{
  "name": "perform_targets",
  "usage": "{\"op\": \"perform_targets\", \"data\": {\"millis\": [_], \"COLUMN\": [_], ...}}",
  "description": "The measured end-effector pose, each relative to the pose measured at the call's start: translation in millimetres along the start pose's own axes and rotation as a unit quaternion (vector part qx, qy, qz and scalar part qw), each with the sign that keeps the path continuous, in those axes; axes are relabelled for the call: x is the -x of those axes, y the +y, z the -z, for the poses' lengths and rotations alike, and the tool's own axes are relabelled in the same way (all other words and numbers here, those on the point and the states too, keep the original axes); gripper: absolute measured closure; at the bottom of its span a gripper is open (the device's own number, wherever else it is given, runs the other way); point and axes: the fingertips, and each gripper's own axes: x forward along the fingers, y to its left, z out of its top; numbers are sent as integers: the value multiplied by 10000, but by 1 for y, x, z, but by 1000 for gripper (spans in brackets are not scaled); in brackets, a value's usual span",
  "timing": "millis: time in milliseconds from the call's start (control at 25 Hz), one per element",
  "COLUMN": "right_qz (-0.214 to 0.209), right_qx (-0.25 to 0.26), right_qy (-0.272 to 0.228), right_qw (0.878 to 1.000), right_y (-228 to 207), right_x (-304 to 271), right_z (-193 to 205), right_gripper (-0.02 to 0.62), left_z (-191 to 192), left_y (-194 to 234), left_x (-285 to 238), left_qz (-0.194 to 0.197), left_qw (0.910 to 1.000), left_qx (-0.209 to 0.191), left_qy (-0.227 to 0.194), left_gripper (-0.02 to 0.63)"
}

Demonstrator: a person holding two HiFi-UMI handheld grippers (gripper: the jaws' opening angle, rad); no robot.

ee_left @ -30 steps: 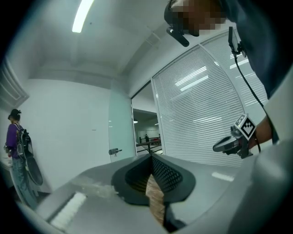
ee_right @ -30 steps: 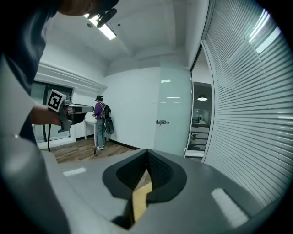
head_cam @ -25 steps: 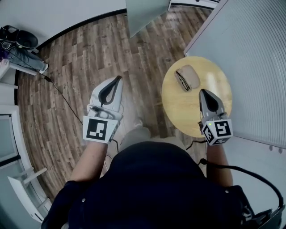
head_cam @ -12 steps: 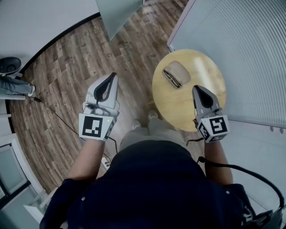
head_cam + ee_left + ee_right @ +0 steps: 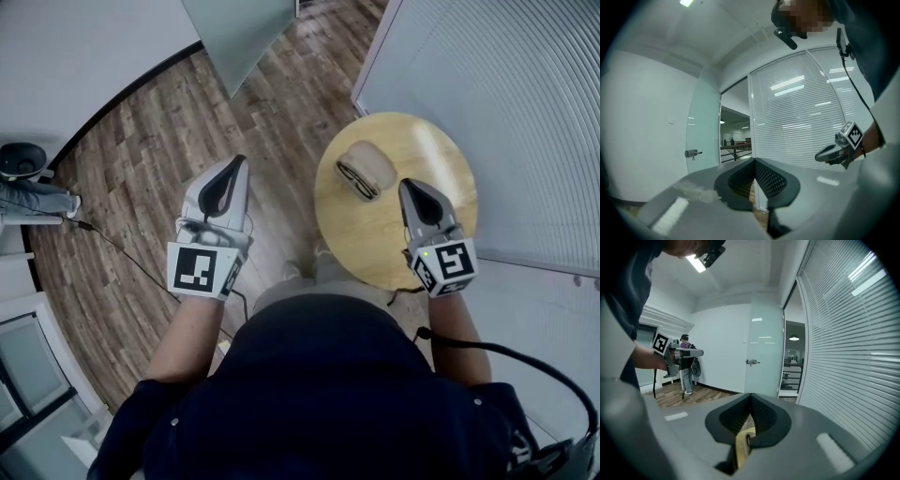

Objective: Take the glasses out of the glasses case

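Glasses case (image 5: 368,165), tan and rounded, lies on the far left part of the round wooden table (image 5: 441,159). Dark glasses (image 5: 351,178) show along its left edge. The right gripper (image 5: 406,185) hangs over the table just to the near right of the case, apart from it. Its jaws are pressed together with nothing between them. The left gripper (image 5: 240,161) is well off to the left, over the wooden floor (image 5: 159,141), with its jaws likewise clenched and empty.
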Motion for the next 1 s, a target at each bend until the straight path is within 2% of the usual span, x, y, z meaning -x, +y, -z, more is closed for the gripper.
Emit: {"op": "perform_targets", "data": {"millis": [320,760,1000], "right_qz": [-148,-301,-392], "right_qx": [-253,-473,-495], "right_qy": [181,508,669], "right_qw": [9994,9971,9958], "right_y": [-16,-27,-31], "right_x": [-27,-64,-85], "right_z": [33,83,112], "right_gripper": [586,586,586], "left_z": [30,76,109], "left_y": [-9,-5,-12], "left_x": [-36,-73,-90], "left_qz": [103,270,318], "left_qw": [9993,9977,9963], "left_qx": [20,-18,109], "left_qy": [352,627,796], "left_gripper": [600,600,600]}}
